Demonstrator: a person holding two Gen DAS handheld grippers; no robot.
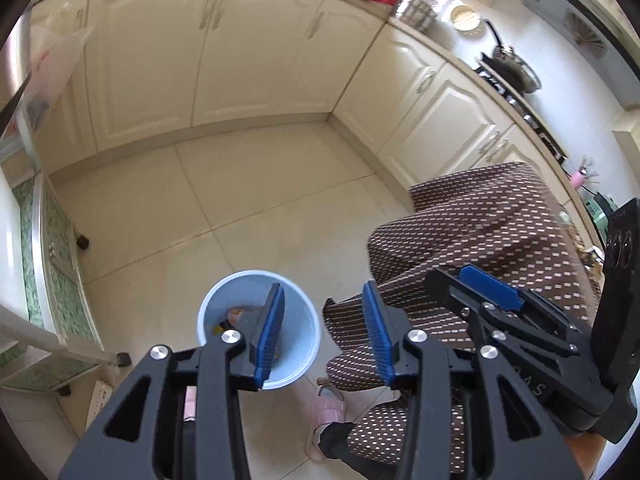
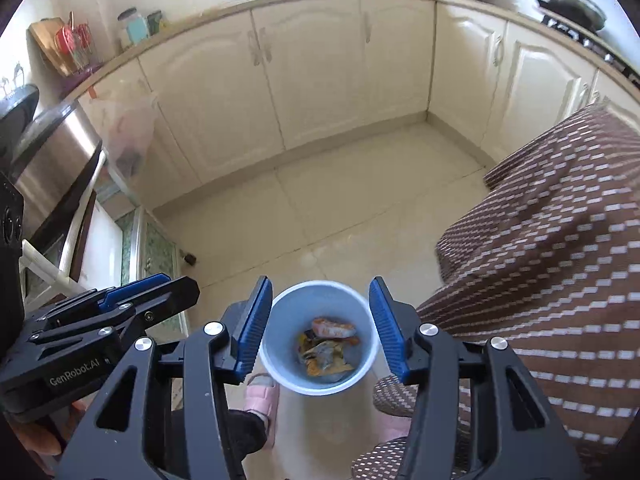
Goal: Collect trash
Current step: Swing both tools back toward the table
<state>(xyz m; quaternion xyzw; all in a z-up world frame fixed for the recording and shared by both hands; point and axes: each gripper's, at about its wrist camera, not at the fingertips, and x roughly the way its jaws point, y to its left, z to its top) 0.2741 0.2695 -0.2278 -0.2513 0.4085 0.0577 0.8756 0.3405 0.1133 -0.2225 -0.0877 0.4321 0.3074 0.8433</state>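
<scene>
Both open and empty, right gripper [image 2: 320, 330] right over bin [image 2: 366, 376], left gripper [image 1: 324, 332] at its three o'clock; might bump bin, spilling wrappers [image 2: 326, 346].

The only lettering that reads clearly is the pale brand mark "GenRobot.AI", printed on the flat side of the black plastic body of the left gripper [image 2: 138, 294], seen at the lower left of the right wrist view. In the left wrist view, the black plastic body of the right gripper [image 1: 490, 282] carries a few pale letters on its side at the lower right, but they stand sideways and partly cut off and cannot be read with certainty. An orange packet on the far counter bears print too small and blurred to make out.
</scene>
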